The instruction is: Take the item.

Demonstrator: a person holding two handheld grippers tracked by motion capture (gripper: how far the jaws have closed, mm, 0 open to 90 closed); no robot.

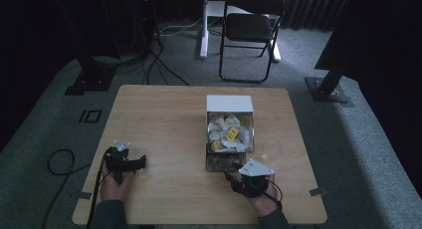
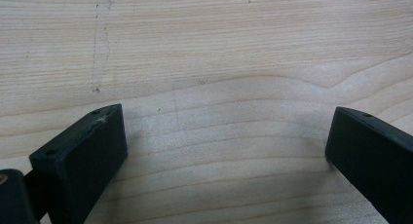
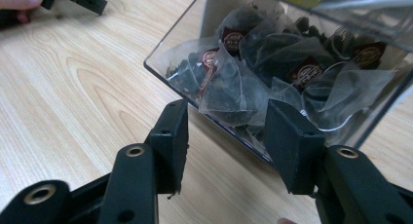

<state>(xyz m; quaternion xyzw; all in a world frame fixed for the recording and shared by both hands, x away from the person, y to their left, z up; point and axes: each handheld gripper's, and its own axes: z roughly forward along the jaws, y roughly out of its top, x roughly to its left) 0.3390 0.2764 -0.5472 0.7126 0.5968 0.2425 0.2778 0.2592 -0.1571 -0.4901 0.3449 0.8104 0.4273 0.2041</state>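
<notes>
Both sets of fingers are spread with nothing between them: the left gripper [image 2: 224, 151] has its 2 jaws wide apart over bare wood, and the right gripper [image 3: 226, 136] has its jaws parted just short of a clear box [image 3: 292, 87] of tea bags.

From the right gripper view, the lower compartment holds dark pyramid tea bags [image 3: 234, 95] with maroon tags (the high view leaves them a dim blur). From above, the upper compartment shows pale sachets [image 1: 230, 132], some yellow, under a white lid [image 1: 229, 103], and the box stands at mid-table, right of centre. The left gripper [image 1: 133, 164] is well apart from it near the left edge.

Light wooden table [image 1: 164, 119], grey carpet, a black folding chair [image 1: 251, 30] behind, dark curtains.
</notes>
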